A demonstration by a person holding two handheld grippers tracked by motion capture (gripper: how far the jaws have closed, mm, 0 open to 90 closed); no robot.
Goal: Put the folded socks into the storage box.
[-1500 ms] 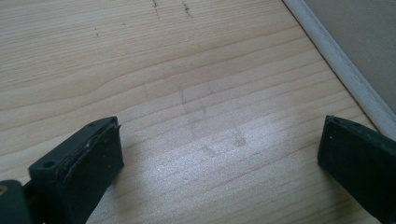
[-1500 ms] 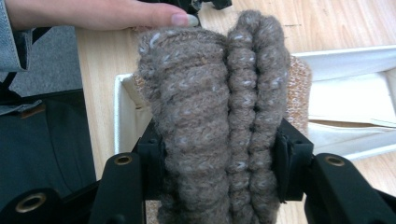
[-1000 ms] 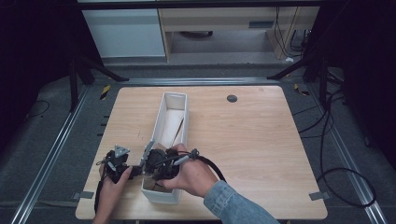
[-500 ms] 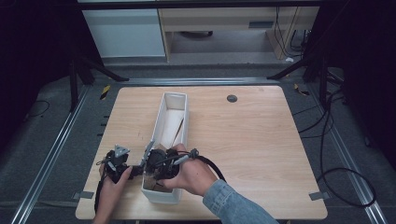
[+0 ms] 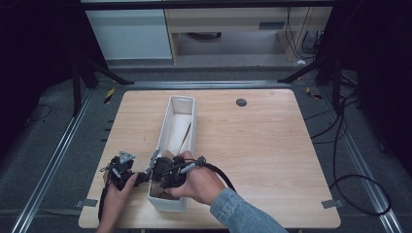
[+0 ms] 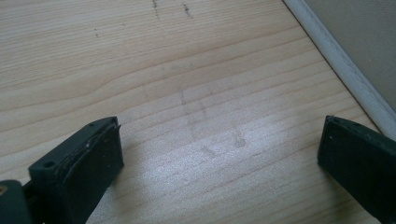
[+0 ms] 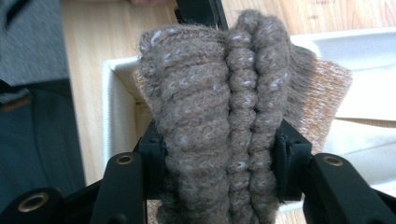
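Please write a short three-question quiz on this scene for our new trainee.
1. What do the right tongs clamp?
2. True or false: the left tongs hold something.
3. Where does the white box stand: A on the floor, B on the wooden table, C on a shelf?

Key: 1. A folded brown knitted cloth, over the box's near end. 2. False; they stand open over bare table. 3. B.

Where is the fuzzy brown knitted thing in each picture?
High view: the brown knitted cloth sits low and left of centre, mostly hidden under the right gripper, at the near end of the white box.
Left gripper view: bare wooden table, with the white box's edge at the top right corner.
Right gripper view: it stands in the middle, squeezed between the black jaws.
Shared landmark: the white box.
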